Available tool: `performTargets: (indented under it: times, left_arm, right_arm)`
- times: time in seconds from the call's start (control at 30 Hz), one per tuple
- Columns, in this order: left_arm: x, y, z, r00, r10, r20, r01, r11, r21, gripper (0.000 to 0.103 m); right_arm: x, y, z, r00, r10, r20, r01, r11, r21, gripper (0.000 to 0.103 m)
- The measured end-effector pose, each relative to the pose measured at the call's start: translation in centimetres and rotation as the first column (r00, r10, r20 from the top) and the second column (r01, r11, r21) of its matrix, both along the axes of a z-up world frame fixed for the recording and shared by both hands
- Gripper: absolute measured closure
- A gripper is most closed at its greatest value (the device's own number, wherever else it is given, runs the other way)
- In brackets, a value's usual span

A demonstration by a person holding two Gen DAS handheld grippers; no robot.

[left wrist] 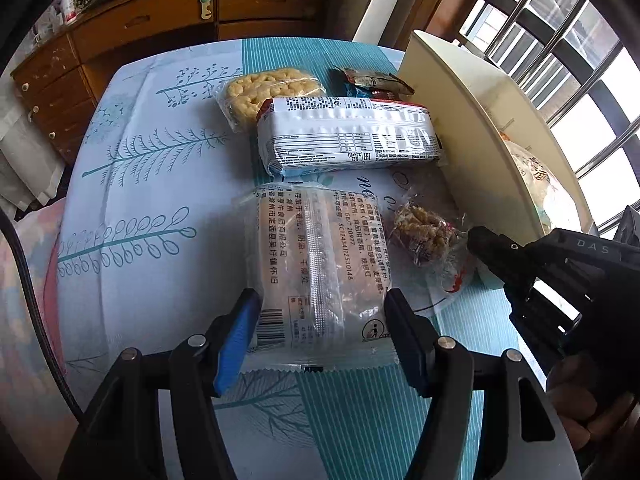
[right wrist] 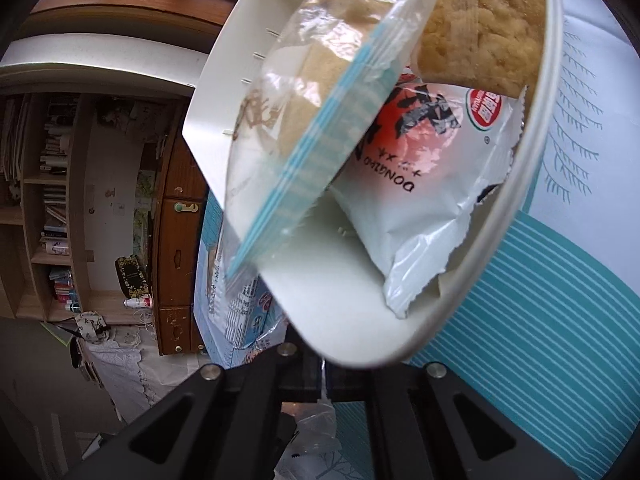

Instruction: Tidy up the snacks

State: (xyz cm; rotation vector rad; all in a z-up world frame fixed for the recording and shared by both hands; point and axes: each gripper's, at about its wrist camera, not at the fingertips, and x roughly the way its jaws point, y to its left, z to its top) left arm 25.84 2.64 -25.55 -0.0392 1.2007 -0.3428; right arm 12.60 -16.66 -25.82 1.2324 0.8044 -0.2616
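A clear-wrapped pale cake packet (left wrist: 320, 272) sits between my left gripper's (left wrist: 320, 332) fingers, and the blue pad (left wrist: 236, 336) and the opposite pad press its sides. My right gripper (left wrist: 474, 238) is shut, its tip pinching the clear wrapper of a small brown nut snack (left wrist: 424, 236). In the right wrist view the right gripper (right wrist: 312, 364) is shut just under the white basket's rim (right wrist: 520, 200). The basket holds a clear cake bag (right wrist: 320, 120), a white red-printed packet (right wrist: 420, 184) and a crumbly yellow cake (right wrist: 488, 32).
On the tablecloth behind lie a long white packet (left wrist: 348, 136), a yellow puffed snack (left wrist: 268, 88) and small dark packets (left wrist: 372, 82). The cream basket (left wrist: 460, 92) stands at the table's right edge by a barred window (left wrist: 560, 60). Wooden drawers (left wrist: 160, 12) stand beyond.
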Motion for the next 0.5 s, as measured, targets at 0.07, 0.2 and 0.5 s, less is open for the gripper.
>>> performTargets:
  times: [0.07,0.2,0.5]
  left_arm:
    - [-0.5,0.1,0.6,1.0,-0.004,0.014,0.004,1.0,-0.006,0.04]
    - [-1.1,0.2,1.9,0.999,-0.014,0.041,0.015,1.0,-0.006,0.04]
    - [-2.1,1.0,5.1,0.994,-0.015,0.108,0.016,1.0,-0.011,0.04]
  right_arm:
    - [-0.1,0.3,0.6,1.0,0.009,0.014,-0.009,1.0,-0.011,0.103]
    - [-0.3,1.3,1.7,0.999,0.034,0.029,-0.033,0.999,-0.031,0.103]
    - [-1.8,2.8,4.7,0.987,0.115,0.113,-0.103,0.989,-0.108,0.103]
